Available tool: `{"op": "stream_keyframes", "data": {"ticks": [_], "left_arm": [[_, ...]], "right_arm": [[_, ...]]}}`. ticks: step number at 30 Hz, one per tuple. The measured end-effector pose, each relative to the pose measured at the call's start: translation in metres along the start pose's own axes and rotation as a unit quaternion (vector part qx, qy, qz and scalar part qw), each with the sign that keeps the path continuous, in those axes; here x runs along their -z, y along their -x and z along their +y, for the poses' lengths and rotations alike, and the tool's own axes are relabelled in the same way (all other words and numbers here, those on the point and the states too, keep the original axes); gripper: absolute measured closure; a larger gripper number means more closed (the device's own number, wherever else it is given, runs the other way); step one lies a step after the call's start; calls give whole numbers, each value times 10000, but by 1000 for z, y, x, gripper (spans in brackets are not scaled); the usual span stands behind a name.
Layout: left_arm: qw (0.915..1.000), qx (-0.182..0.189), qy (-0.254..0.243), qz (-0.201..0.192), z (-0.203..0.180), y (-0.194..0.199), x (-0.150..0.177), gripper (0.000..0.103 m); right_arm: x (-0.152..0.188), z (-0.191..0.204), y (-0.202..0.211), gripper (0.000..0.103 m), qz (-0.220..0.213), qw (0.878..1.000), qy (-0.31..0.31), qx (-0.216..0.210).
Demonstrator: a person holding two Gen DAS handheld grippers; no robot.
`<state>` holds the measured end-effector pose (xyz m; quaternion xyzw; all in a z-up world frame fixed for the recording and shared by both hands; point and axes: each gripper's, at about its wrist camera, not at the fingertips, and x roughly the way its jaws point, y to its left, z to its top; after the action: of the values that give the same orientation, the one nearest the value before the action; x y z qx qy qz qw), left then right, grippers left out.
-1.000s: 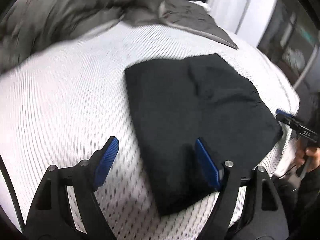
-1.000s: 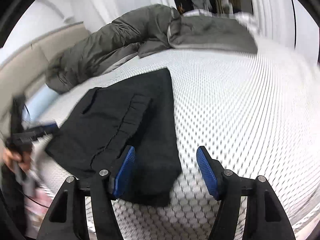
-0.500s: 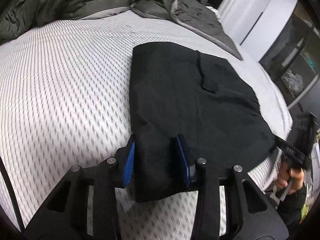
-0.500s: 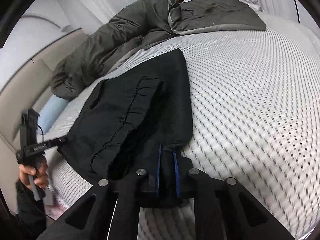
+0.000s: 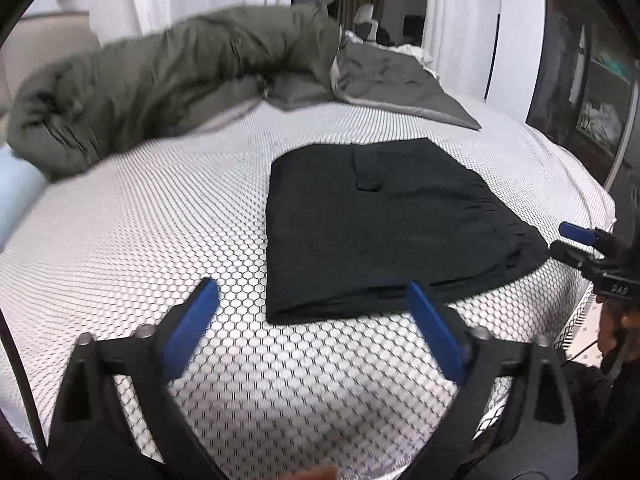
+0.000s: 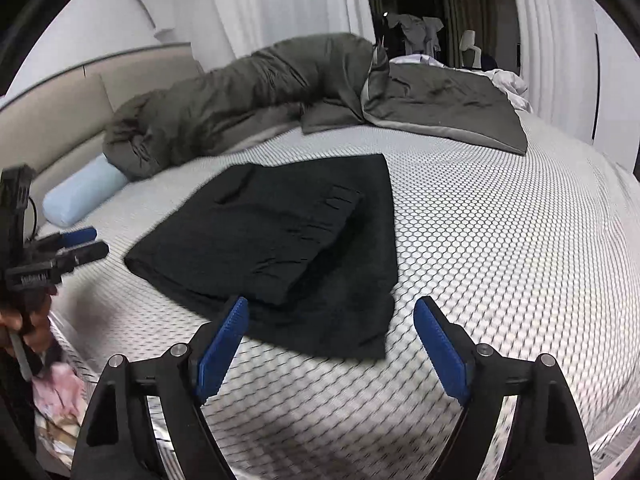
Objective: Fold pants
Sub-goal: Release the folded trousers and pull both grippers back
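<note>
From the left wrist view we see the left hand-held gripper [image 5: 312,328] spread wide, its blue-padded jaws having just been opening, with nothing between them but the white honeycomb-patterned mattress of the bed [image 5: 140,220]. The folded black fabric pants [image 5: 380,220] lie flat on the bed just beyond the pads, clear of them. A rumpled olive-grey duvet [image 5: 172,76] is heaped along the far side. At the right edge the right hand-held gripper [image 5: 576,244] sits just off the pants' corner.

From the right wrist view the right hand-held gripper [image 6: 328,340] also stands wide, jaws just opened, holding nothing; the near edge of the pants [image 6: 288,240] lies just ahead of its pads. A pale blue bolster pillow [image 6: 84,196] lies beside the duvet [image 6: 248,88]. The left hand-held gripper [image 6: 84,244] shows at the left edge, held in a hand [image 6: 28,320].
</note>
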<state>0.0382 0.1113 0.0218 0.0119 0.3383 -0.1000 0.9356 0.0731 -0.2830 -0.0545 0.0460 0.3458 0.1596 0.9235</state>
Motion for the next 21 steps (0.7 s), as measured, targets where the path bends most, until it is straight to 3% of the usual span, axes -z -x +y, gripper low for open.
{"op": "stream_keyframes", "data": {"ticks": [5,11,14,21], "left_arm": [[9997,47,-72,-248,-29,24,7,0],[9988,-75,-123,-477,-55,47,14,0],[9982,43,-176,-567,-69,51,17,0],[9974,202,-296,-628,-84,30,16,0]], "right_arm": [[14,14,30,2,-459,9989,77,-95],[25,28,56,1,-687,9971,263,-207],[30,27,67,1,-762,9967,176,-228],[40,31,90,0,-905,9957,87,-192]]}}
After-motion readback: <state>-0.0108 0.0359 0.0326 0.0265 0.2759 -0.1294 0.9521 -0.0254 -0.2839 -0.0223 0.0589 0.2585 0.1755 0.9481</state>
